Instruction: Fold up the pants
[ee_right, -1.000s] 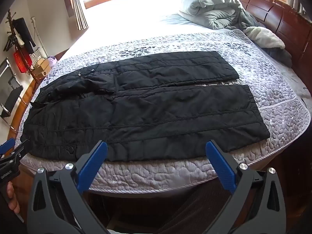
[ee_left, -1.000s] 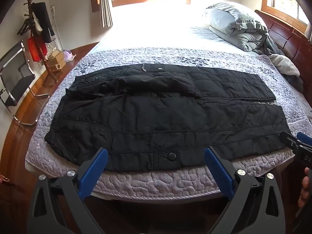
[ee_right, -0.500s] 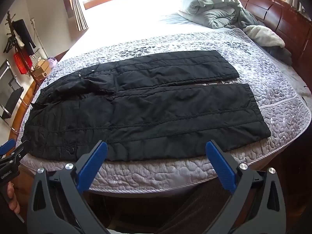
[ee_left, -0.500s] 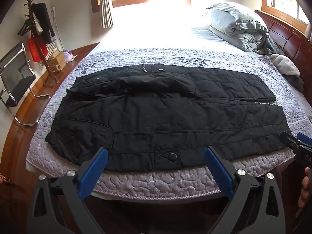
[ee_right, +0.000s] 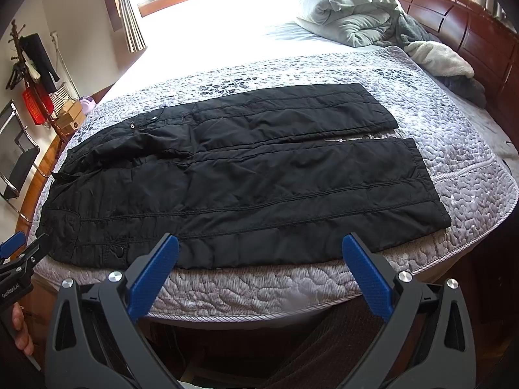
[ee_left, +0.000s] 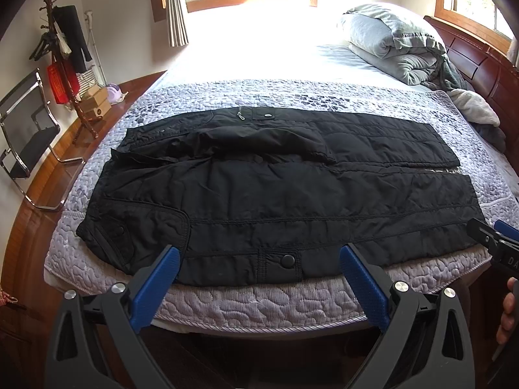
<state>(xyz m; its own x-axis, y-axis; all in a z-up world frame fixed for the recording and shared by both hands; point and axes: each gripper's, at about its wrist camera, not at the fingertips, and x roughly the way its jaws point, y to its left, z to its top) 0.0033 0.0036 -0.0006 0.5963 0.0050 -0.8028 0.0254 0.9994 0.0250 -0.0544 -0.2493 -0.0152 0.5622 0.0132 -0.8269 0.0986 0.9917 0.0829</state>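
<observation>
A wide bed [ee_left: 259,48] with a dark wooden headboard fills most of both views, with bright sunlight washing out its far half. Across its near half lies a grey quilted bedspread [ee_left: 259,304] with a pebble pattern. A bundle of grey bedding [ee_left: 389,42] is heaped at the head of the bed, on the right.

A pair of black padded pants [ee_left: 275,191] lies flat and unfolded on the bedspread, along the near edge of the bed. The waist points left and the two legs stretch out to the right, side by side and slightly apart near the hems. The fabric around the waist is a little rumpled. A round snap button [ee_left: 288,260] shows on the near edge of the pants.

At the left, on the wooden floor, stand a coat rack [ee_left: 61,58] hung with dark clothing and a chrome-framed chair [ee_left: 29,139].

The left gripper [ee_left: 259,278] hovers just short of the bed's near edge, its blue-padded jaws spread wide and holding nothing. The right gripper [ee_right: 259,272] hangs in the same way farther right, jaws also wide apart and empty. Neither touches the pants. Each gripper's tip shows at the edge of the other's view, with part of a hand [ee_left: 509,311] behind it.
</observation>
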